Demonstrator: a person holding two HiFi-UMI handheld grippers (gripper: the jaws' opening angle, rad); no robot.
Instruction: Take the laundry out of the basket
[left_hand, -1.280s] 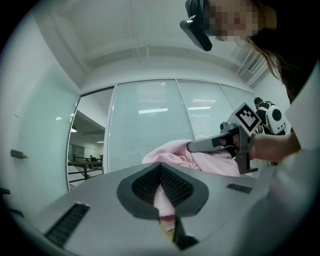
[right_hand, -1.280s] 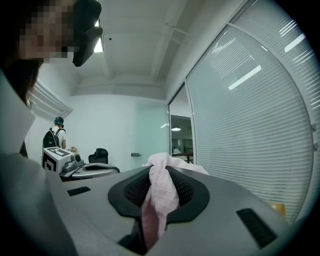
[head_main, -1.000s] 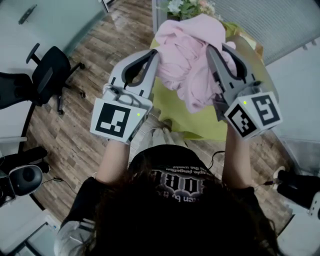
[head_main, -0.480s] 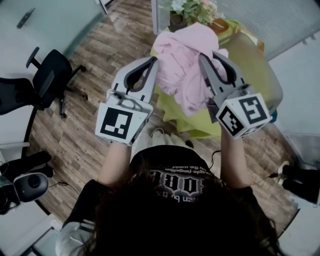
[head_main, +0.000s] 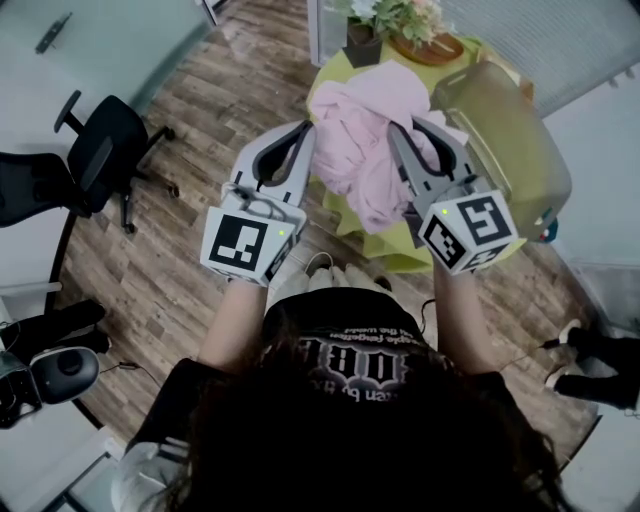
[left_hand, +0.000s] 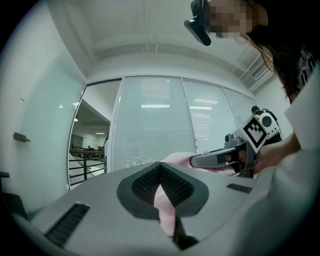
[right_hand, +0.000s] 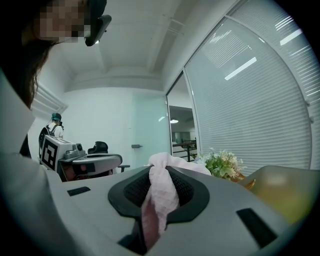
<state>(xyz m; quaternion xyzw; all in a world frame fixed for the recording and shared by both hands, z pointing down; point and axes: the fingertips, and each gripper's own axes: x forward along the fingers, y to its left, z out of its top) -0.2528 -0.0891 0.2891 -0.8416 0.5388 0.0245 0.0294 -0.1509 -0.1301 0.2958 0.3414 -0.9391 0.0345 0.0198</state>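
Note:
A pink garment (head_main: 362, 130) hangs bunched between my two grippers, above the round table with a yellow-green cloth (head_main: 378, 258). My left gripper (head_main: 306, 138) is shut on the garment's left edge; in the left gripper view a fold of the pink cloth (left_hand: 165, 202) is pinched between the pads (left_hand: 162, 175). My right gripper (head_main: 398, 138) is shut on its right side, and the pink cloth (right_hand: 160, 197) is squeezed in its jaws (right_hand: 157, 175). The olive laundry basket (head_main: 505, 125) stands on the table, just right of the garment.
A pot of flowers (head_main: 392, 18) stands at the table's far side. A black office chair (head_main: 100, 140) is on the wooden floor to the left. Dark equipment (head_main: 50, 365) lies at the lower left. Glass walls with blinds (left_hand: 150, 120) close off the room.
Both grippers have sunk with the pink garment toward the table. The garment now hangs lower, beside the basket, and the grip on it has not changed.

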